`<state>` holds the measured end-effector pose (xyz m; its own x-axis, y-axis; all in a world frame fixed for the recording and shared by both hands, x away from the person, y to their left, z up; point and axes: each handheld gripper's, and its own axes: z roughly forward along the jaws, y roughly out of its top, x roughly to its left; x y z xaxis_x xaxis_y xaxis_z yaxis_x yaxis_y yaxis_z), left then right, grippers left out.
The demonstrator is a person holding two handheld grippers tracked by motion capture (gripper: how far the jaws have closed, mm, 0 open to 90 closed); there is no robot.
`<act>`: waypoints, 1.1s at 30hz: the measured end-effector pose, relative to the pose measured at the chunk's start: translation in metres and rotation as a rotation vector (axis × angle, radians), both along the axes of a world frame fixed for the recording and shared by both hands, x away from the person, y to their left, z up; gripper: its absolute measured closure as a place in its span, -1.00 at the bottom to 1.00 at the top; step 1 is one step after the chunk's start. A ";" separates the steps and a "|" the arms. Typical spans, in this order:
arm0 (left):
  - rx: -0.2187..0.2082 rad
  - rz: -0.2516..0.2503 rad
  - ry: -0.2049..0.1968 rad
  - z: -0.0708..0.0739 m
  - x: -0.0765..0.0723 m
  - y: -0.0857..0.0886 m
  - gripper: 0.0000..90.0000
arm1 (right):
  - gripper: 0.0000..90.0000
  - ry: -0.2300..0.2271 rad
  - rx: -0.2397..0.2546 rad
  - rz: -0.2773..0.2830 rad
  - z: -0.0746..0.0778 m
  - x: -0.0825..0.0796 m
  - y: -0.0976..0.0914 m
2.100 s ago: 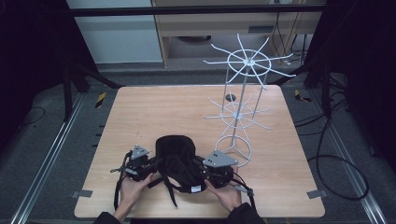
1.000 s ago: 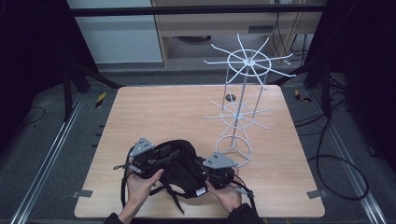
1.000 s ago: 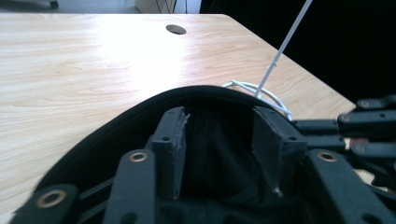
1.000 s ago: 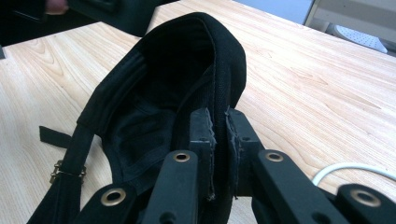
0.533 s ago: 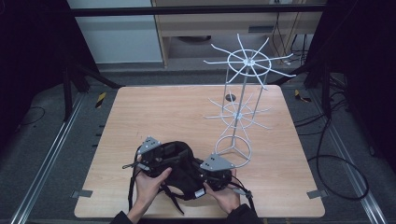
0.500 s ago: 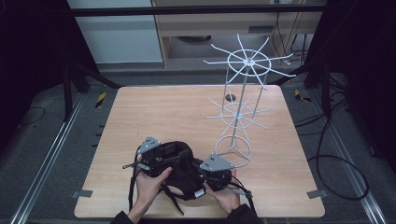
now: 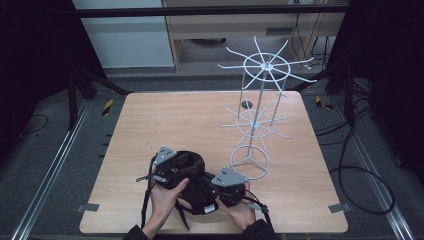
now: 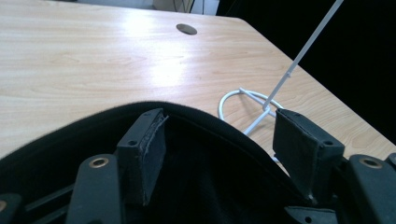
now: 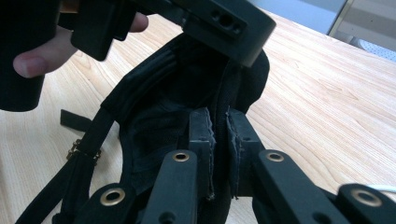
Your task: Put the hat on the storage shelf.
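Black bag (image 7: pixel 192 185): right hand-held gripper (image 9: pixel 219 135) pinches its rim, left hand-held gripper (image 8: pixel 219 149) gapes.

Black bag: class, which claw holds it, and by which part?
The right claw is shut on the black bag, pinching its rim edge. The left claw stands open astride the rim.

Light wooden table (image 7: pixel 165 125) with a small round hole (image 7: pixel 246 104) near the far edge; white wire rack (image 7: pixel 257 120) standing right of centre, black bag (image 7: pixel 192 187) lying at the near edge.
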<state>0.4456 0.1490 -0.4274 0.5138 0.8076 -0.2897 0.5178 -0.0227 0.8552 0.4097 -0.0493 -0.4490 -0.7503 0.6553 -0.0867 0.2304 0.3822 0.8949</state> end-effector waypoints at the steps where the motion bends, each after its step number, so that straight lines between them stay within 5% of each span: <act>1: 0.011 -0.001 0.016 -0.002 0.001 -0.001 -0.20 | 0.83 -0.001 0.001 0.003 0.000 0.000 0.000; 4: -0.038 -0.008 0.060 -0.009 0.003 0.001 -0.14 | 0.82 -0.004 -0.004 0.025 0.000 -0.002 0.003; 13: -0.007 -0.011 0.030 -0.004 -0.002 0.001 0.32 | 0.60 0.024 0.008 0.055 -0.001 -0.002 0.006; 21: -0.056 -0.021 0.031 0.004 -0.005 0.013 0.63 | 0.26 0.078 0.116 0.116 0.008 -0.005 -0.011; 27: -0.086 -0.052 0.011 0.015 -0.009 0.023 0.81 | 0.18 0.066 0.146 0.050 0.012 -0.004 -0.036; 33: -0.076 -0.124 -0.058 0.029 -0.020 0.026 0.84 | 0.16 0.076 0.119 0.010 0.006 0.002 -0.045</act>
